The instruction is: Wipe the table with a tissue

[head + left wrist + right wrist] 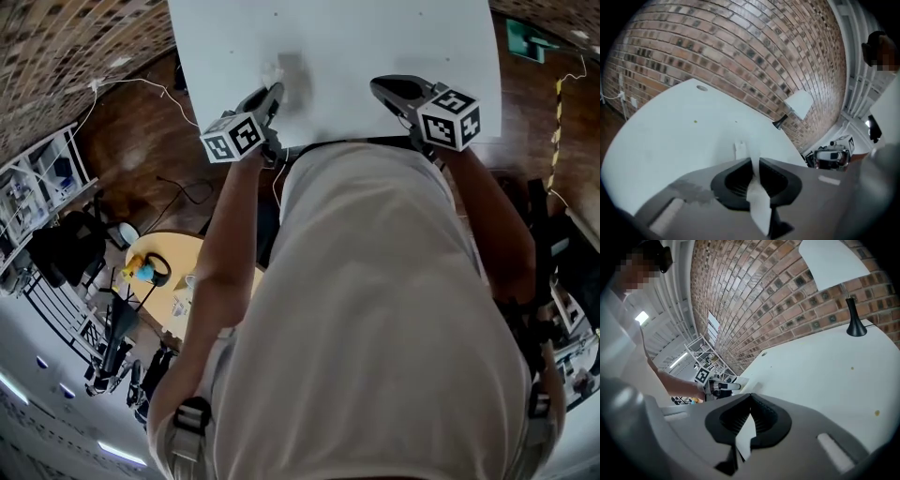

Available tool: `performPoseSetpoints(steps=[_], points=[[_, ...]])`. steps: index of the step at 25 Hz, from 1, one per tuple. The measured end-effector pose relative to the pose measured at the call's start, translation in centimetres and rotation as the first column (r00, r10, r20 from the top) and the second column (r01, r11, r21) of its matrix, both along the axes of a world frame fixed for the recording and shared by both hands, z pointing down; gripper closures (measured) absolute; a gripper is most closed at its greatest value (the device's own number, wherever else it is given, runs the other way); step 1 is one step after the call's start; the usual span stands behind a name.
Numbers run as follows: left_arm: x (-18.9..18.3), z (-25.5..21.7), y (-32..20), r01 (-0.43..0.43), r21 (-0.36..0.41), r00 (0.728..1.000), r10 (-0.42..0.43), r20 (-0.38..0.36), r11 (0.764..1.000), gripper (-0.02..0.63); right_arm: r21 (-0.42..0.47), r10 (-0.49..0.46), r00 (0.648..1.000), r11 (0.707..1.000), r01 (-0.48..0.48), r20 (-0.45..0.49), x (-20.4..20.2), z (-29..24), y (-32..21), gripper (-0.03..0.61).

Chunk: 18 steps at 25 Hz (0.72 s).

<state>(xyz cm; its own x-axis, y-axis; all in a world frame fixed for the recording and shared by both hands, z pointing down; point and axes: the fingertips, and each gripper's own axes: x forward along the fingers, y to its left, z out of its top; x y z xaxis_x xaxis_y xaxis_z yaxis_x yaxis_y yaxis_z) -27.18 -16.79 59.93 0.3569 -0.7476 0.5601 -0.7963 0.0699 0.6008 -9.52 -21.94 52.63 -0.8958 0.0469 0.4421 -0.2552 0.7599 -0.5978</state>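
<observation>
Tissue (758, 206) clamped in my left gripper (753, 163) over the near edge of the table (670, 136), presumably for wiping; my right gripper (750, 397) hovers there clenched, empty.

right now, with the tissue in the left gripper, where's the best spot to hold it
Probably nearer its back end. The left gripper pinches the tissue mid-strip, so only a short tip pokes past the jaws over the table. Coming from behind, along the strip, would leave more for wiping.
</observation>
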Motion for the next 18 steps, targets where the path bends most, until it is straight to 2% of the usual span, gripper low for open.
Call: performPoseSetpoints(steps=[4,6,8,10,13,15,18], points=[[-5.2,0.5,-0.3,0.132,-0.009,0.988,-0.132,-0.081,0.991,0.569,0.0,0.008,1.0,1.0,-0.008,-0.016,-1.8,0.0,0.8,0.571],[-8.1,0.9,-0.7,0.172,-0.017,0.982,-0.173,-0.076,0.985,0.569,0.006,0.017,1.0,1.0,-0.016,-0.026,-2.6,0.0,1.1,0.571],[-10.8,1.2,-1.4,0.153,-0.024,0.988,-0.153,0.012,0.988,0.568,0.012,0.038,0.999,0.999,-0.038,-0.033,-3.2,0.0,1.2,0.571],[-13.1,1.6,-2.3,0.102,-0.043,0.985,-0.095,0.147,0.994,0.568,0.017,0.069,0.997,0.998,-0.068,-0.037,-3.6,0.0,1.3,0.571],[-16.1,2.1,-3.9,0.049,-0.085,0.946,-0.019,0.325,0.995,0.568,0.021,0.111,0.993,0.994,-0.11,-0.04,-4.4,0.0,1.6,0.571],[-17.1,2.3,-4.8,0.012,-0.106,0.92,0.03,0.39,0.994,0.568,0.023,0.136,0.99,0.991,-0.135,-0.039,-4.8,-0.1,2.1,0.571],[-17.4,2.6,-5.7,-0.042,-0.136,0.889,0.099,0.447,0.99,0.569,0.023,0.168,0.985,0.986,-0.167,-0.045,-4.7,0.0,2.8,0.571]])
